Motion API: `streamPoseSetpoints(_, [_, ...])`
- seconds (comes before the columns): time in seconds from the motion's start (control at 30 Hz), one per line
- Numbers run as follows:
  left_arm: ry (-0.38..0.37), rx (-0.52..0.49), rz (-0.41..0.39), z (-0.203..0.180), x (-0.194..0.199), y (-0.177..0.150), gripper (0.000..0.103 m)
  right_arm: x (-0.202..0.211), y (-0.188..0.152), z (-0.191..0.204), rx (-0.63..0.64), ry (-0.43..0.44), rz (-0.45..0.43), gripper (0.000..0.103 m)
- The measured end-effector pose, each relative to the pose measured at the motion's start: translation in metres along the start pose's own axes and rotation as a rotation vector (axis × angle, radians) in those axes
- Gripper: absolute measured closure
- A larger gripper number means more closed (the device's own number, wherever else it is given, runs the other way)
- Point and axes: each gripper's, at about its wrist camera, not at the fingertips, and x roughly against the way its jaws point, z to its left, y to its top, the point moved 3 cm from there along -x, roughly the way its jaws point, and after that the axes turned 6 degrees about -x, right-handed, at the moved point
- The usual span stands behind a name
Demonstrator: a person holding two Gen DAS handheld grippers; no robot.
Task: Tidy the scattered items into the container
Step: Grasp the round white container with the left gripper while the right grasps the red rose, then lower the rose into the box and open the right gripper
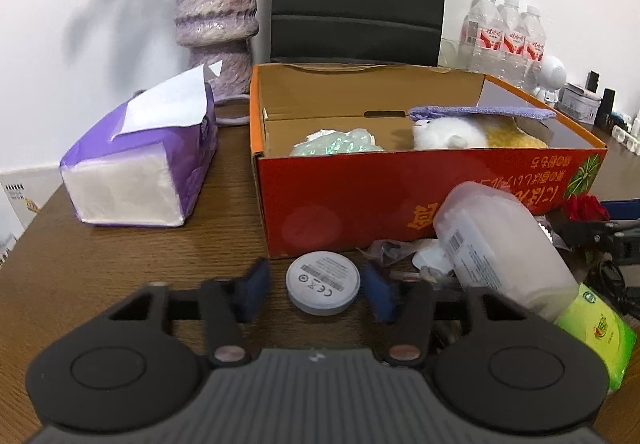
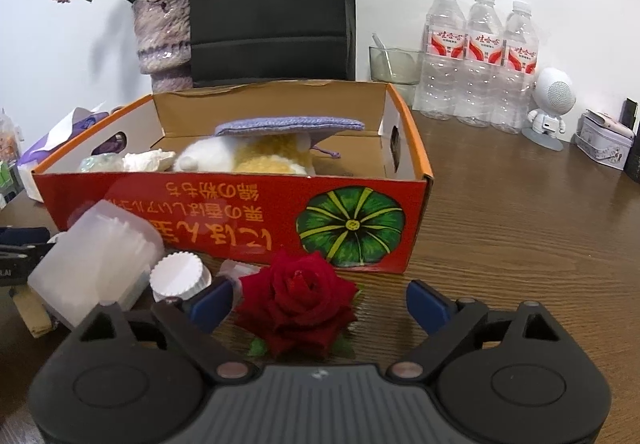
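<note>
We are finding the cardboard box (image 1: 400, 196) sitting open on the wooden table (image 1: 132, 256), its red printed side facing both cameras. Inside it, a white and yellow plush toy (image 2: 240, 158) is lying under a purple knitted cloth (image 2: 290, 125), with a shiny wrapped packet (image 1: 340, 144) resting beside it at the box's left end.

We are observing the left gripper (image 1: 316, 286) holding its blue-padded fingers (image 1: 256, 284) wide apart, one on each side of a round grey puck (image 1: 322, 287) that is lying label-up on the table just in front of the box; the pads are not touching it. To its right, a clear plastic tub of cotton swabs (image 1: 500, 244) is leaning against the box, with a green packet (image 1: 600, 336) below it.

We are noting the right gripper (image 2: 316, 300) standing equally wide, its fingers (image 2: 428, 306) flanking a red rose (image 2: 298, 300) lying on the table in front of the box. The left pad is sitting just beside the petals; the right pad is well apart from them. A white ridged cap (image 2: 180, 276) is lying left of the rose.

Behind the box, a purple tissue pack (image 1: 148, 164), a vase (image 1: 214, 12), a black bag (image 2: 272, 4) and three water bottles (image 2: 480, 56) are standing.
</note>
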Motion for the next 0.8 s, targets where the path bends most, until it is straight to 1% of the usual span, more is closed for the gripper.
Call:
streamPoseSetpoints(0.03, [-0.003, 0.006, 0.001, 0.0, 0.001, 0.0, 0.063, 0.0, -0.001, 0.001, 0.005, 0.008, 0.008, 0.051])
streamPoseSetpoints(0.13, [-0.005, 0.018, -0.013, -0.001, 0.008, -0.001, 0.063, 0.008, 0.0, 0.003, 0.02, 0.038, -0.013, 0.057])
streamPoseSetpoints(0.27, [-0.015, 0.015, -0.052, -0.003, 0.02, -0.001, 0.063, 0.024, 0.003, 0.002, 0.024, 0.043, -0.079, 0.058])
streamPoseSetpoints(0.4, [-0.023, 0.035, -0.088, -0.003, 0.034, 0.002, 0.063, 0.033, 0.007, 0.001, 0.013, 0.059, -0.1, 0.058])
streamPoseSetpoints(0.5, [-0.03, 0.048, -0.133, -0.003, 0.045, 0.009, 0.063, 0.044, 0.013, 0.005, 0.018, 0.076, -0.13, 0.058])
streamPoseSetpoints(0.57, [-0.034, 0.05, -0.158, -0.006, 0.047, 0.017, 0.063, 0.052, 0.019, 0.01, 0.03, 0.089, -0.158, 0.058])
streamPoseSetpoints(0.67, [-0.069, 0.048, -0.193, -0.013, 0.049, 0.032, 0.063, 0.059, 0.031, 0.019, 0.037, 0.111, -0.195, 0.058])
streamPoseSetpoints(0.8, [-0.101, 0.048, -0.26, -0.019, 0.047, 0.063, 0.063, 0.055, 0.053, 0.028, 0.034, 0.117, -0.224, 0.058])
